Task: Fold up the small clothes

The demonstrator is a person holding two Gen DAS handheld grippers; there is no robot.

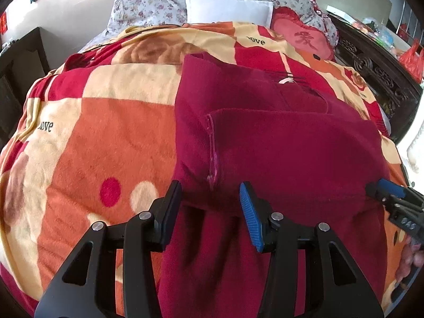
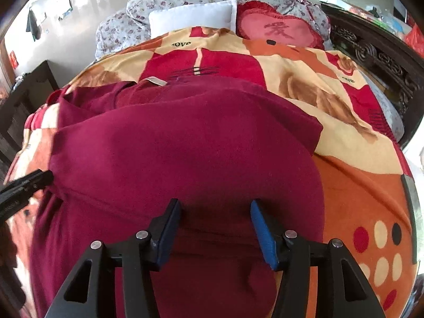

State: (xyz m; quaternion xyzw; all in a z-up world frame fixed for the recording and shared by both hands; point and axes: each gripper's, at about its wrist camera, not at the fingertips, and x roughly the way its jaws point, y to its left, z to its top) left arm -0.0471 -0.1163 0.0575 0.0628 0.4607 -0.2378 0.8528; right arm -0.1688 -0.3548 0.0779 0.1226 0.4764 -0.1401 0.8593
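A dark red garment (image 1: pixel 278 143) lies partly folded on a patterned blanket (image 1: pixel 106 132). It also shows in the right wrist view (image 2: pixel 185 145), with a pale neck label (image 2: pixel 156 81) at its far end. My left gripper (image 1: pixel 210 193) is open, its jaws wide apart just above the garment's left seam near the front fold. My right gripper (image 2: pixel 216 212) is open over the garment's near right part. The right gripper also shows at the right edge of the left wrist view (image 1: pixel 392 193). The left gripper shows at the left edge of the right wrist view (image 2: pixel 26 185).
The blanket (image 2: pixel 357 180) covers a bed. A white pillow (image 1: pixel 228 8), a red heart cushion (image 1: pixel 302 37) and a floral quilt (image 1: pixel 148 2) lie at the head. A dark carved bed frame (image 1: pixel 376 74) runs along the right. Dark furniture (image 1: pixel 23 61) stands at the left.
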